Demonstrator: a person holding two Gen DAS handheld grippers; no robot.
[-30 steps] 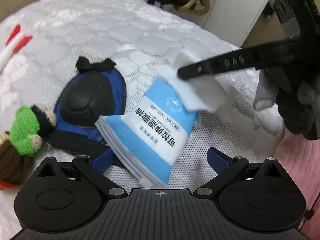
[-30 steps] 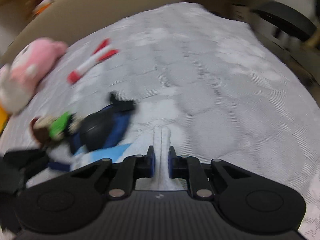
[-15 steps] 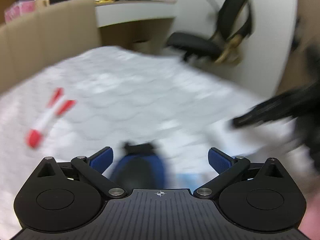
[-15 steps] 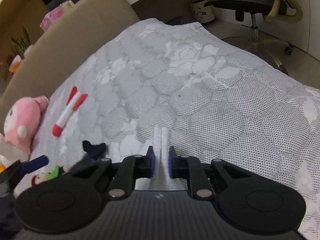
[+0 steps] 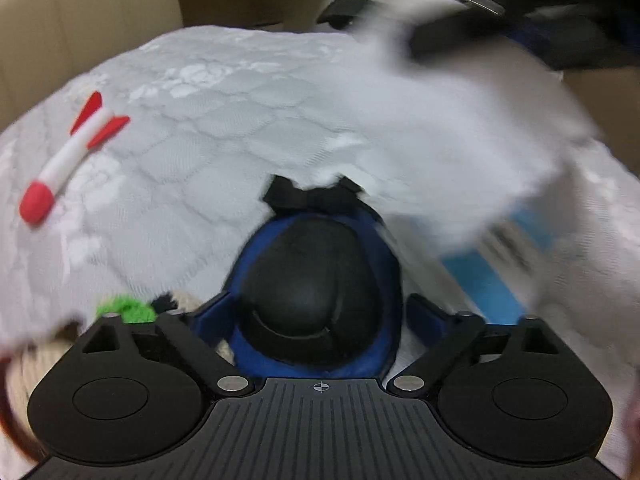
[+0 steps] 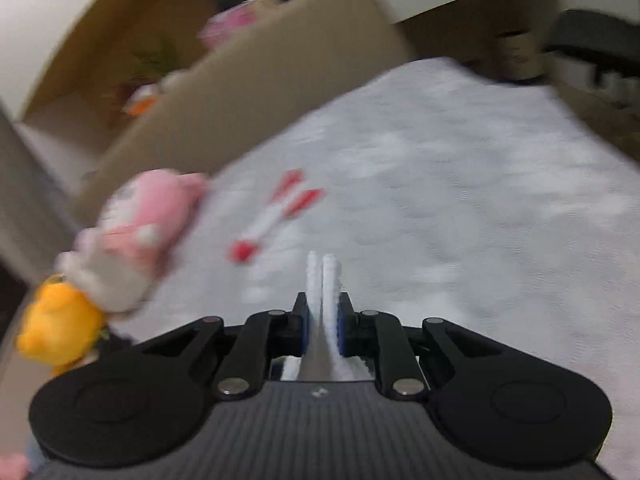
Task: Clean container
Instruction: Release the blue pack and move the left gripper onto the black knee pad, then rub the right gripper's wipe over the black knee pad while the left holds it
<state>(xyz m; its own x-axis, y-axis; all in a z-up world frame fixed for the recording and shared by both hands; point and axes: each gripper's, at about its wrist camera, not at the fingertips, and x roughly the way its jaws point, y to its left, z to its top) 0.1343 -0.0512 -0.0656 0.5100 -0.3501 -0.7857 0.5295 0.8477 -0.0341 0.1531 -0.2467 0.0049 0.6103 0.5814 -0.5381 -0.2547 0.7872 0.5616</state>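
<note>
Jaws of the left gripper (image 5: 316, 310) spread wide, lately narrowing a little, with the knee pad (image 5: 316, 280) lying between them but not pinched on either side as far as can be told. Jaws of the right gripper (image 6: 323, 312) pressed together on a white wipe (image 6: 323, 276), folded edge poking out past the tips, loose sheet hanging blurred above and to the right of the knee pad in the left view.

No plain container anywhere in view. Likeliest thing to be cleaned, as a guess, the knee pad itself: black domed shell on blue padding, black strap at its far end, dome up on the bed (image 5: 240, 100). Just right of the knee pad, partly behind the wipe, a blue-and-white packet of wipes (image 5: 480, 280). Well to the left of the knee pad, a red-and-white toy rocket (image 5: 72, 156). Close at its near left, a green knitted doll (image 5: 128, 310).

Handling, by judgement: probably light. Shell hard and smooth, likely to slip under a pinch across the dome. Padding soft, giving way before gripping. Best taken by the blue padded rim at the sides, or by the strap, leaving the dome bare for wiping. On a soft bed, apt to sink and slide under pressure, so worth steadying first. Wipe limp, easily bunched, better spread flat against the shell.
</note>
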